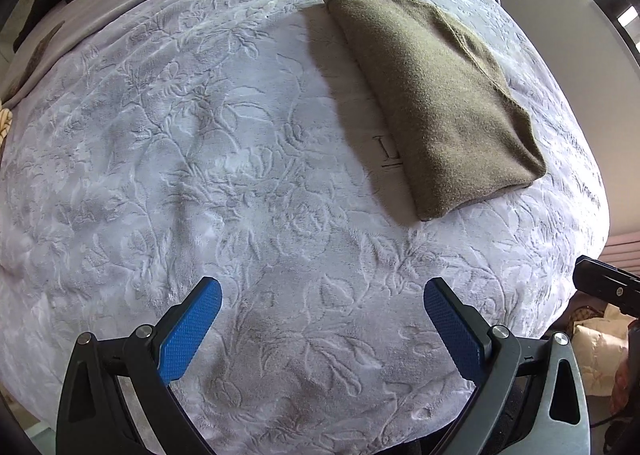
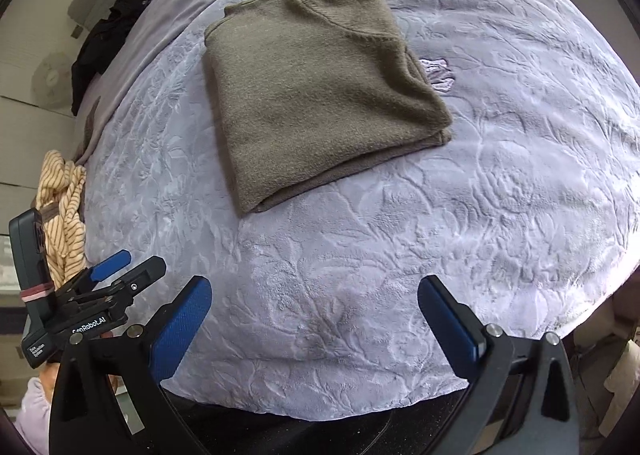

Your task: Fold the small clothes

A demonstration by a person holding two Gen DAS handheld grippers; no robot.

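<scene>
An olive-green fleece garment [image 1: 436, 95] lies folded into a neat rectangle on the pale embossed blanket [image 1: 200, 155]; the right wrist view has the same garment [image 2: 316, 95] near the top centre. My left gripper [image 1: 322, 291] hangs open over bare blanket, well short of the garment, with nothing between its blue pads [image 1: 188, 335]. My right gripper [image 2: 314, 291] is open wide too, empty, above the blanket's near edge. In the right wrist view the left gripper [image 2: 132, 267] shows at the lower left, off the blanket's side.
A striped beige-and-brown cloth [image 2: 64, 207] hangs at the blanket's left edge. Dark clothing [image 2: 112, 35] lies at the far left beside a grey headboard. A light wall [image 1: 560, 15] runs along the bed's far right. Bags and cushions [image 1: 600, 339] sit low on the right.
</scene>
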